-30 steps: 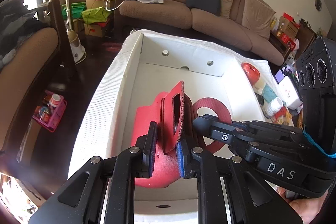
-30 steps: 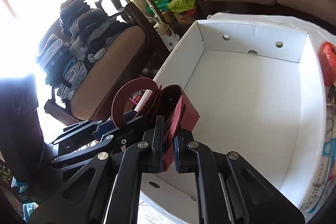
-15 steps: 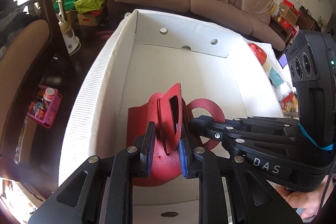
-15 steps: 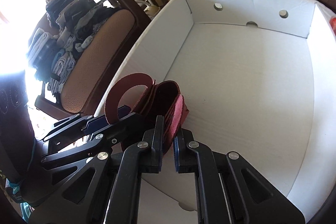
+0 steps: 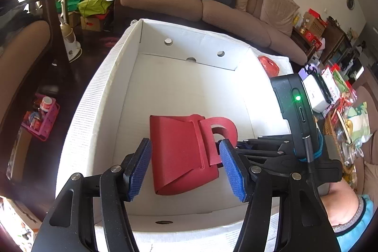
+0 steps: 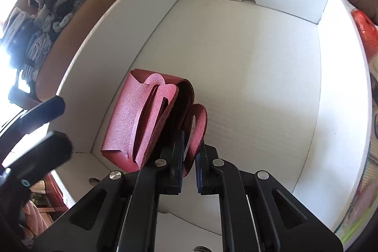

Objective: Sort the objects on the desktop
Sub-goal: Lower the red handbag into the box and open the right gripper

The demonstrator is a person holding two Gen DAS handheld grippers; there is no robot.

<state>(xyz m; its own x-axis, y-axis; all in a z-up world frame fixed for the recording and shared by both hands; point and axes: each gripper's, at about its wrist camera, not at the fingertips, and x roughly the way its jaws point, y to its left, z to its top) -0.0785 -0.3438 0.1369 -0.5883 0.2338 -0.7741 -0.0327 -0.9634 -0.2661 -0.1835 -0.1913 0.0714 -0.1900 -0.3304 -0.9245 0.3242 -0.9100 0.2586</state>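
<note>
A red leather pouch point(image 5: 179, 152) with a loop handle lies inside the white cardboard box point(image 5: 113, 77) near its front left corner. My left gripper point(image 5: 186, 169) is open, its blue pads on either side of the pouch without touching it. My right gripper point(image 6: 189, 171) is shut on the pouch's loop handle point(image 6: 198, 126); the pouch body point(image 6: 132, 119) rests on the box floor point(image 6: 248, 77). The right gripper also shows in the left wrist view point(image 5: 267, 145), reaching in from the right.
Clutter lies on the table right of the box: a red bag point(image 5: 269, 65), a white device point(image 5: 316, 93), packets. A brown sofa point(image 5: 212, 1) stands beyond the box. A chair stacked with clothes point(image 6: 37, 23) stands on the left.
The pouch has come down from held upright to lying on the box floor. My left gripper has opened and let go of it. My right gripper still grips the loop.
</note>
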